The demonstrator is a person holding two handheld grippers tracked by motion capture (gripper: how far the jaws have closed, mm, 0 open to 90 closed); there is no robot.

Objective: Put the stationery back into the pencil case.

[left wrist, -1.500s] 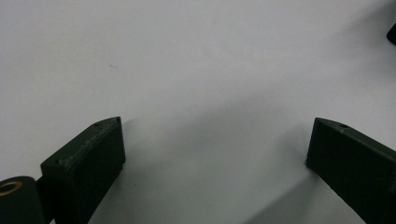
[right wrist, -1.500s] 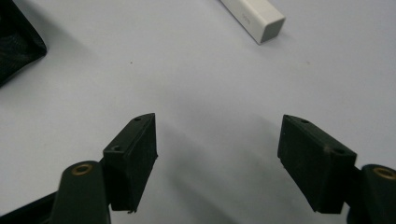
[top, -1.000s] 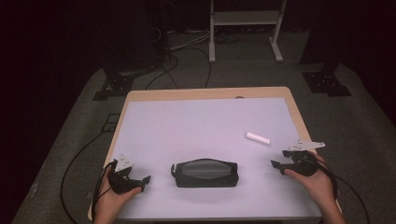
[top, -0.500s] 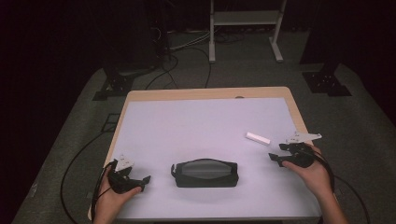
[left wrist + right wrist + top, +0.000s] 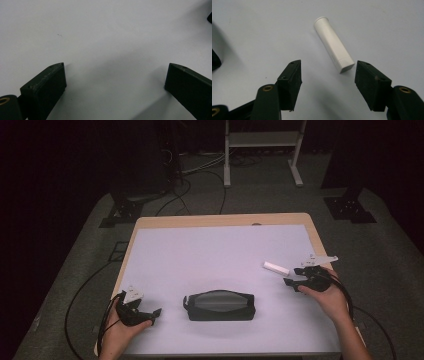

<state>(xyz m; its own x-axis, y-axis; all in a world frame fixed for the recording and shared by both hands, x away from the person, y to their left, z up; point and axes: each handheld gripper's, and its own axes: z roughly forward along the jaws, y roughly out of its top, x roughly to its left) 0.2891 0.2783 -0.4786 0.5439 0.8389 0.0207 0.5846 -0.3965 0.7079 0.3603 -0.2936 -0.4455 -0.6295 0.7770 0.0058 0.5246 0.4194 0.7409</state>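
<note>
I'm reaching for the white tube [image 5: 333,44] lying flat on the desk [image 5: 210,255]; my right tool [image 5: 328,72] is spread wide just short of it. Next I should slide forward to straddle it. My left tool [image 5: 113,77] rests open, empty.

The right gripper [image 5: 328,75] held its black fingers [image 5: 291,75] spread wide above the pale desk [image 5: 257,30]. A white tube [image 5: 333,45] lay flat, its squared end just beside the right-hand finger.
</note>
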